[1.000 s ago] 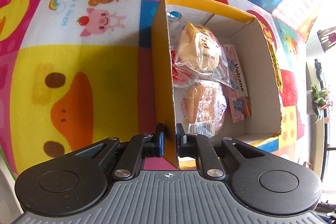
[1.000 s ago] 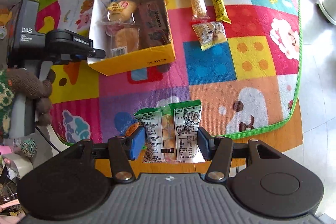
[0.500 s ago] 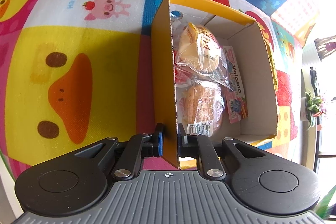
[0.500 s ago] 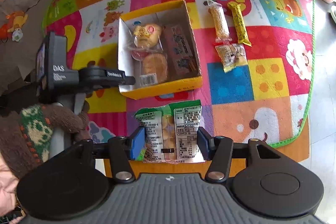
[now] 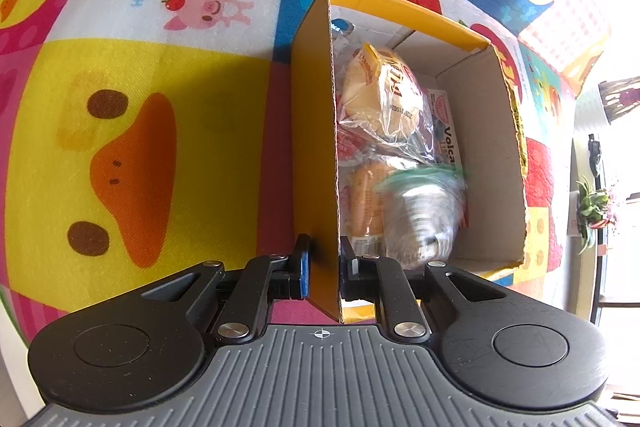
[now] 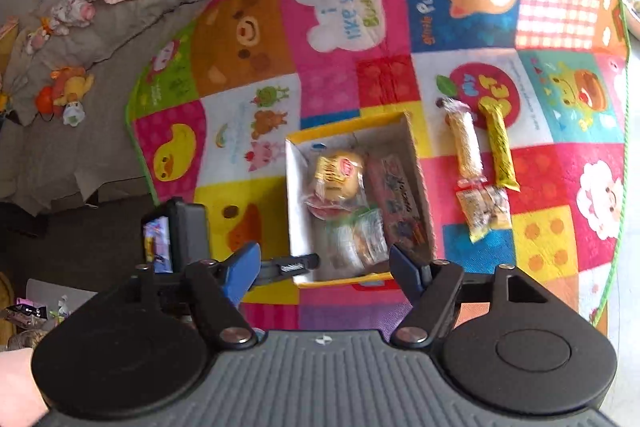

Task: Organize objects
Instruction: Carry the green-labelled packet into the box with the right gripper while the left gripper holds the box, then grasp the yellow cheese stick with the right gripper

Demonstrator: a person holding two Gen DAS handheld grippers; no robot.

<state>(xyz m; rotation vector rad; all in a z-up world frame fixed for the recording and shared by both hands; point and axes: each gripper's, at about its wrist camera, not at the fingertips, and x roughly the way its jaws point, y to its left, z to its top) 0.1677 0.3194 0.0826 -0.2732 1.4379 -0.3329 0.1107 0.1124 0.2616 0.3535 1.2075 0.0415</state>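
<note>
A yellow cardboard box (image 5: 312, 131) stands on the play mat; it also shows in the right wrist view (image 6: 294, 227). My left gripper (image 5: 320, 267) is shut on the box's left wall. Inside lie wrapped buns (image 5: 384, 95), a flat Volcano packet (image 5: 450, 139) and a green-and-silver snack bag (image 5: 424, 211), blurred, lying on top; the bag also shows in the right wrist view (image 6: 360, 239). My right gripper (image 6: 326, 267) is open and empty above the box's near end.
Three wrapped snacks lie on the mat right of the box: a beige bar (image 6: 464, 143), a yellow bar (image 6: 498, 143) and a small packet (image 6: 484, 209). A grey sofa with soft toys (image 6: 66, 93) borders the mat at left.
My right gripper has opened and let go of the green-and-silver snack bag, which now lies in the box. The left gripper keeps its hold on the box wall.
</note>
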